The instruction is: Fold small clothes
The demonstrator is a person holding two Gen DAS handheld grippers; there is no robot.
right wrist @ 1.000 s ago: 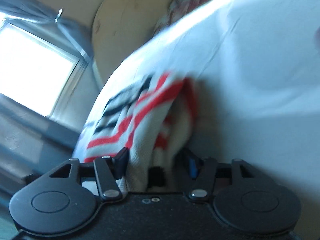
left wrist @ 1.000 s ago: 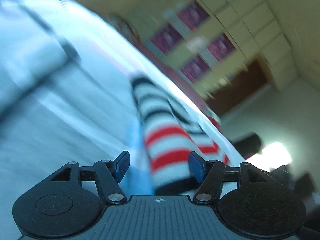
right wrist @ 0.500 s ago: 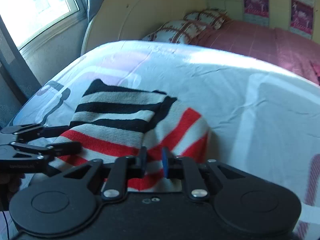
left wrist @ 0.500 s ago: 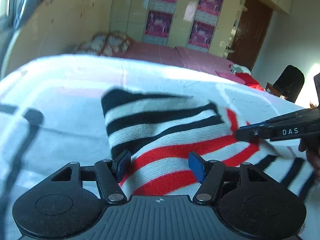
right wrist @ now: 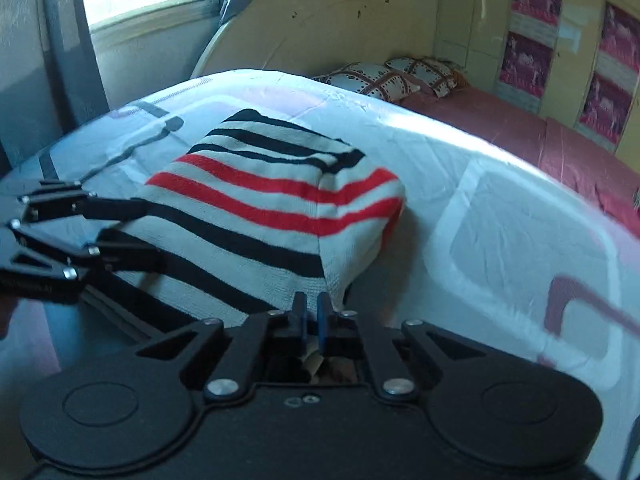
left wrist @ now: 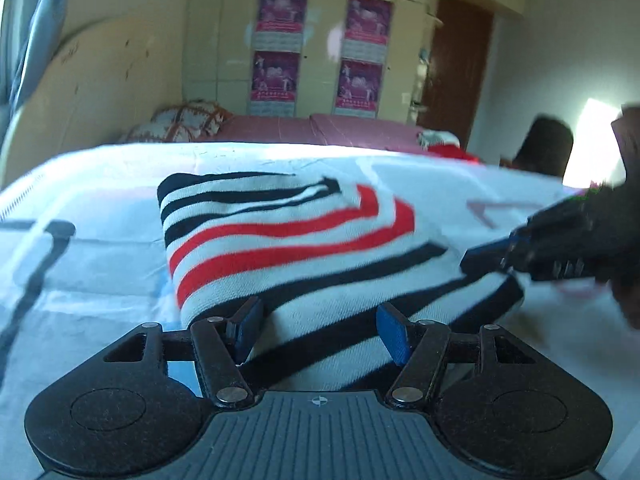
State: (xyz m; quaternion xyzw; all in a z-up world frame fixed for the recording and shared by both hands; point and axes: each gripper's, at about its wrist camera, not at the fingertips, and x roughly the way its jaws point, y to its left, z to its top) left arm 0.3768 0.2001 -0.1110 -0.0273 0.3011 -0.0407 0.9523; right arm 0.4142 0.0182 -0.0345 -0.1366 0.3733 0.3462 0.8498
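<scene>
Striped sweater [left wrist: 288, 248] folded on the white bedsheet [left wrist: 100, 184].
Right tongs [right wrist: 312, 312] are pinched closed on its near right corner; left tongs [left wrist: 320, 330] stand wide over its near left edge, gripping nothing.

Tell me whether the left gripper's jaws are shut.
No; the left gripper stands wide open, pads apart over the striped garment.

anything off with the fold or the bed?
Mostly tidy. The striped garment is folded on the sheet, but its right corner bulges instead of lying flat. Right gripper is shut at its near edge, left gripper open.
</scene>
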